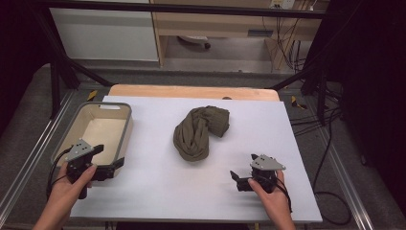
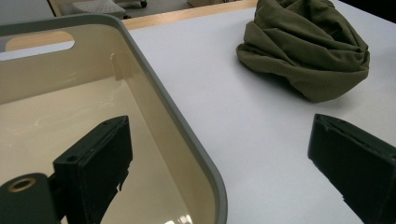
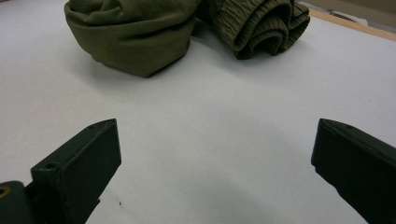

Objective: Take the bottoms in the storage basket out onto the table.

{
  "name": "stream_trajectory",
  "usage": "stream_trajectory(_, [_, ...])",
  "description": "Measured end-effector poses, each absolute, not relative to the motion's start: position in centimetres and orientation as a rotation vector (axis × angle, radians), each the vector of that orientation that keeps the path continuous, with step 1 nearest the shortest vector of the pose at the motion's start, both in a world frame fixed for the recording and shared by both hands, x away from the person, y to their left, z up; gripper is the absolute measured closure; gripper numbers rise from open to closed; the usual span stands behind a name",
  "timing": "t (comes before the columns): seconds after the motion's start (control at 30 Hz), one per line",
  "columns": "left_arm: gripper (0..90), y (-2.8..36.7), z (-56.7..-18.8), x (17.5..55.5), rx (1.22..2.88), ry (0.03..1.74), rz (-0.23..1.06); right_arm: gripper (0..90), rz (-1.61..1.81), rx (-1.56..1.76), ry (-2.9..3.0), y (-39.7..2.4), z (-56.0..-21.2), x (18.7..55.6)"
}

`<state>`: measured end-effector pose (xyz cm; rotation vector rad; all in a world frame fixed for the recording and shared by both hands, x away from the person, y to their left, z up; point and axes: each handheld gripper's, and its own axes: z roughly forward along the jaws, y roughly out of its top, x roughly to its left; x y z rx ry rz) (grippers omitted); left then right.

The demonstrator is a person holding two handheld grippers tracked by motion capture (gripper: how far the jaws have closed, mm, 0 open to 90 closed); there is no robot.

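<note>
Left gripper jaws spread wide, empty, straddling the near right rim of the bin at the table's left: one jaw inside, one over the white tabletop. Olive cloth bundle lies mid-table, loosely rolled, well apart from both grippers. Right gripper, near right, likewise released and empty; risk as judged: left jaw could catch the rim and drag the bin, and a one-sided pinch could unroll the cloth.
</note>
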<state>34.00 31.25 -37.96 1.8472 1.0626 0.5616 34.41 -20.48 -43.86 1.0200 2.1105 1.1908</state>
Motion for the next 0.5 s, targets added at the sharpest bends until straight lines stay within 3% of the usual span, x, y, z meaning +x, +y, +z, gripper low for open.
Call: stream_trajectory(0.5, [7.6,32.1,-39.3,32.9,1.765,1.08,0.585,2.6,1.183,1.026,2.092,-20.6,-43.8,34.4])
